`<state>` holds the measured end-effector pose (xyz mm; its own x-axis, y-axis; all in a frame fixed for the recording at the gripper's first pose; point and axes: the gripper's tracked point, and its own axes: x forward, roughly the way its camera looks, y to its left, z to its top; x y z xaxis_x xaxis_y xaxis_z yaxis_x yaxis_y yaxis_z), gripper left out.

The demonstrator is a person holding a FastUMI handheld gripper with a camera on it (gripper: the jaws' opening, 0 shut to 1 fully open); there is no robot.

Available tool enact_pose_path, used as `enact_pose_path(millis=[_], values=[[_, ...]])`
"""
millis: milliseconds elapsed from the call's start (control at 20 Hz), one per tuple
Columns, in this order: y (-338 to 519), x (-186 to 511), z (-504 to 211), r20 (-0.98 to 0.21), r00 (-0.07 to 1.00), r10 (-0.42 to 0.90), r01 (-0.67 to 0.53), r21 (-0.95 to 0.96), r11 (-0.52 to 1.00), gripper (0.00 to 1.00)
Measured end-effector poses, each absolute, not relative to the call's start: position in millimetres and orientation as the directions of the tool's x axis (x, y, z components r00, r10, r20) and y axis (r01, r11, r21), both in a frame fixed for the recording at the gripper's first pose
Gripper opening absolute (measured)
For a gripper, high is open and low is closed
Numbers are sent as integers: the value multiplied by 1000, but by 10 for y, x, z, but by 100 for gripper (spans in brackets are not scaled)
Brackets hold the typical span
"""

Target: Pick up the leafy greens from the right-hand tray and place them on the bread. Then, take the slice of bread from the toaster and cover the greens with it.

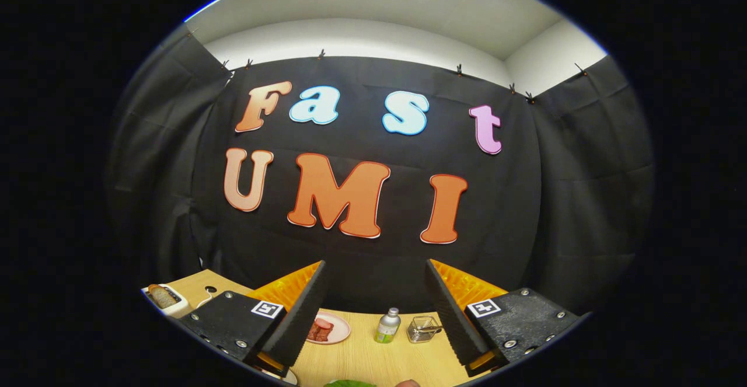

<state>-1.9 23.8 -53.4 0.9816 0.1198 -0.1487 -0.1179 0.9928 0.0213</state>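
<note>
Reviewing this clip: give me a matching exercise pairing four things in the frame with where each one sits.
Things:
1. toaster
2. pink plate
3. small bottle
4. leafy greens

Places:
A. beside a wire basket
B. nearest, below the open gripper
C. beyond the left finger's outer side, bread in its slot
D. just past the left fingertip

Pairs: 1-C, 2-D, 3-A, 4-B

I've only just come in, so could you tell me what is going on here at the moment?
A person holds a two-finger gripper above a wooden table, fingers wide open with nothing between them. Beyond the fingers stand a pink plate with something reddish on it, a small bottle and a little wire basket. A toaster with a slice of bread in it sits off past the left finger. A bit of leafy greens peeks in below the fingers, not yet picked up.
</note>
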Motion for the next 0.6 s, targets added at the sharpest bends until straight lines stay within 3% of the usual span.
enact_pose_path(millis=[350, 600], values=[[207, -171, -1398, -374, 907, 192, -186, 52, 981, 99], [259, -534, -2306, -618, 748, 243, -242, 87, 966, 98]])
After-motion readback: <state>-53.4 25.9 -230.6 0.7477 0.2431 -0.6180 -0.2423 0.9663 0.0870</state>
